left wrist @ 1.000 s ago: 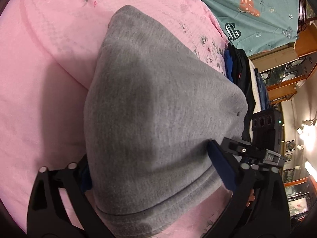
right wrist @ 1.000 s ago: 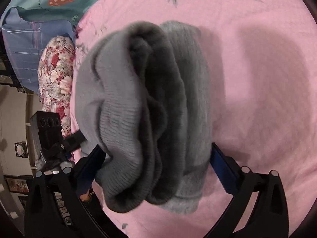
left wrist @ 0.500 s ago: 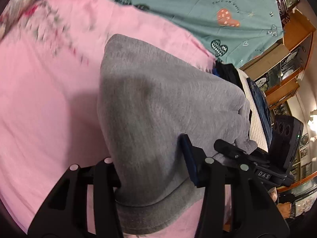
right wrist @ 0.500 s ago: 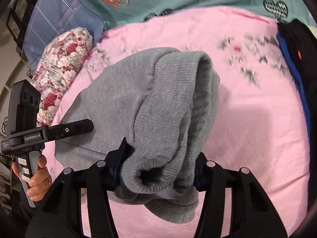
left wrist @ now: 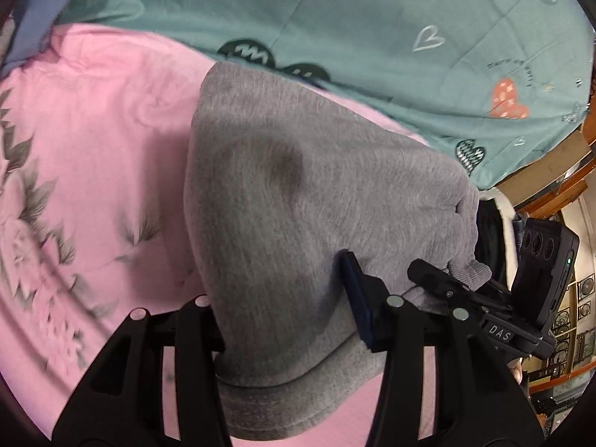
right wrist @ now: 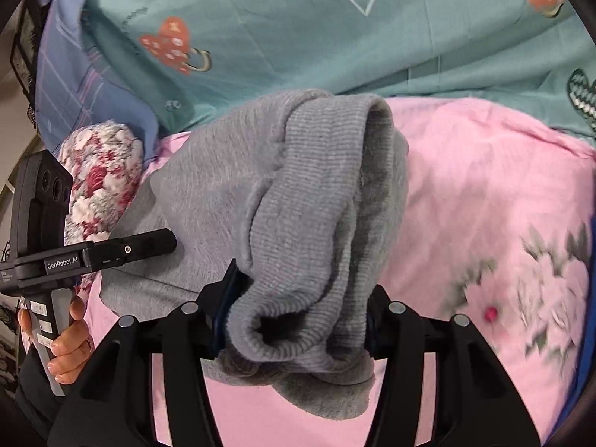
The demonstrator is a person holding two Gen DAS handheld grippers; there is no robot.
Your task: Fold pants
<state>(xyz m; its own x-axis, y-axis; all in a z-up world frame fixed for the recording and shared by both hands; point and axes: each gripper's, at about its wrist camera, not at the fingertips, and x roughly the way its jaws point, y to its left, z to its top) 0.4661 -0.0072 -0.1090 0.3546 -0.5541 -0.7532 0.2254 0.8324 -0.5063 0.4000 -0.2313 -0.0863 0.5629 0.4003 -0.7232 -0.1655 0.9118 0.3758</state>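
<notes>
The right gripper (right wrist: pixel 294 309) clamps the ribbed cuffs of the grey pants (right wrist: pixel 268 201); only this view shows the person's hand (right wrist: pixel 69 339). The left gripper (left wrist: pixel 283 316) pinches the smooth hemmed end. The bunched pants hang over the pink bedsheet (left wrist: pixel 97 156), teal quilt (left wrist: pixel 372 29) beyond.

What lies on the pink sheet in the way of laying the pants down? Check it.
Nothing visible does. Each hand-held gripper, left and right, is shut on the grey pants, and the pink sheet around them looks bare. The teal quilt lies farther back.
</notes>
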